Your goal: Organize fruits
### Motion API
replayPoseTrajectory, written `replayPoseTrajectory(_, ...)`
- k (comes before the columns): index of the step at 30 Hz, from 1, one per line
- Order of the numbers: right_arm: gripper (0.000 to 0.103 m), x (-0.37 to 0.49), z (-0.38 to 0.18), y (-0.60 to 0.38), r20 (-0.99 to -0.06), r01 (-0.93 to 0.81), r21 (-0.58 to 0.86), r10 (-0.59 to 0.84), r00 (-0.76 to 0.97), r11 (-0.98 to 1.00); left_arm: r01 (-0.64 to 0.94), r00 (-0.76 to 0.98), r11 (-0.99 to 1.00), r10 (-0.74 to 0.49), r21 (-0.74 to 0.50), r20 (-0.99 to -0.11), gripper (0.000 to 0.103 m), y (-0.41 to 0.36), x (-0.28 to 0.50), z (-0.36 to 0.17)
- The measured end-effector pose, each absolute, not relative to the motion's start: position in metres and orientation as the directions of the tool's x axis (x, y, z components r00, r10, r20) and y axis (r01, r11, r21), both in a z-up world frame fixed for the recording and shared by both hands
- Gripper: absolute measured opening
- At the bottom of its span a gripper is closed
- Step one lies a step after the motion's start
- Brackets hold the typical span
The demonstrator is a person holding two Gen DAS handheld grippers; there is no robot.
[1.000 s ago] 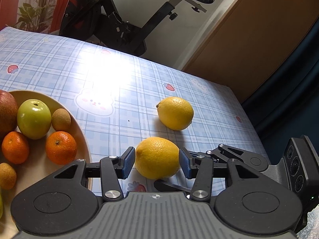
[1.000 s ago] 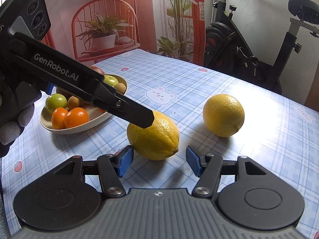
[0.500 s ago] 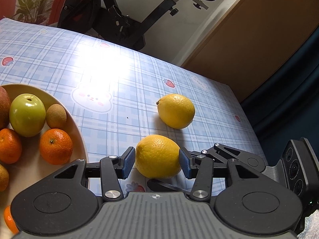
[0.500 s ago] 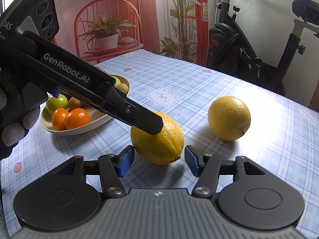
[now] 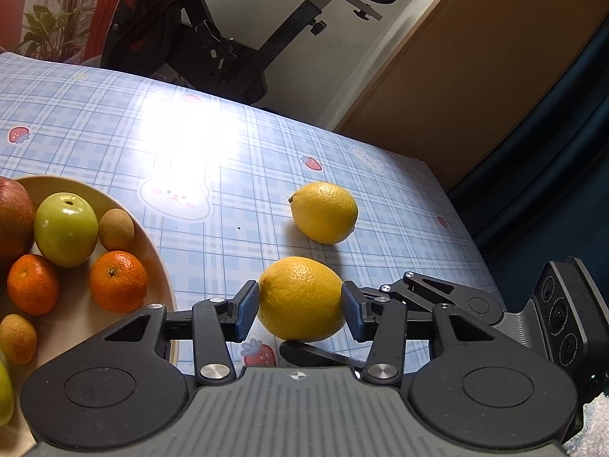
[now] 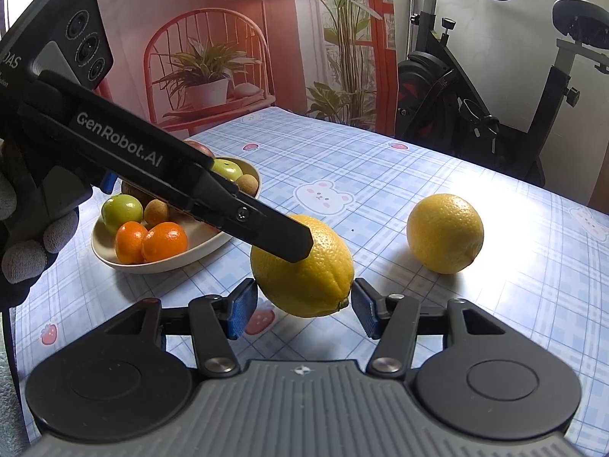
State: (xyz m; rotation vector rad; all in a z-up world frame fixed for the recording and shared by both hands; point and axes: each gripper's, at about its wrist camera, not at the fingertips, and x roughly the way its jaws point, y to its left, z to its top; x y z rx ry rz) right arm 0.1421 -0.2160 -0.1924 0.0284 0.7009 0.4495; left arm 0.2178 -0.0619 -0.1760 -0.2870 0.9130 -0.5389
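My left gripper (image 5: 300,304) is shut on the near lemon (image 5: 300,299), with a blue pad pressed on each side. In the right wrist view one of its black fingers (image 6: 281,240) lies across the top of that same lemon (image 6: 304,270). My right gripper (image 6: 302,304) straddles the lemon from the other side. Its jaws are closing, and a thin gap still shows at each pad. A second lemon (image 5: 325,212) (image 6: 444,233) lies on the cloth further off. The beige fruit bowl (image 5: 160,266) (image 6: 190,255) sits to the left.
The bowl holds two oranges (image 5: 118,281), a green apple (image 5: 65,234), small brown fruits and a reddish fruit. The blue checked tablecloth (image 5: 228,144) ends at an edge on the right. An exercise bike (image 6: 475,87) and a potted plant stand beyond the table. A gloved hand (image 6: 26,251) holds the left gripper.
The right gripper's pads have drawn in around the near lemon. The left gripper has kept its grip and hardly moved.
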Motion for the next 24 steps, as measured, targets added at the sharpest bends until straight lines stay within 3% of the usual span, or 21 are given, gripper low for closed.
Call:
replayPoseTrajectory(13, 0.057, 0.158, -0.158, -0.153, -0.547, -0.506, 0.162, 0.504, 0.668, 0.847, 0.248, 0.596, 0.882, -0.464, -0.400, -0.655, 0.050, 0.014, 0.189, -0.128)
replayPoseTrajectory(24, 0.057, 0.184, -0.175, -0.106, -0.583, -0.577, 0.157, 0.547, 0.601, 0.802, 0.170, 0.590, 0.904, -0.412, -0.392, -0.694, 0.050, 0.060, 0.194, -0.137)
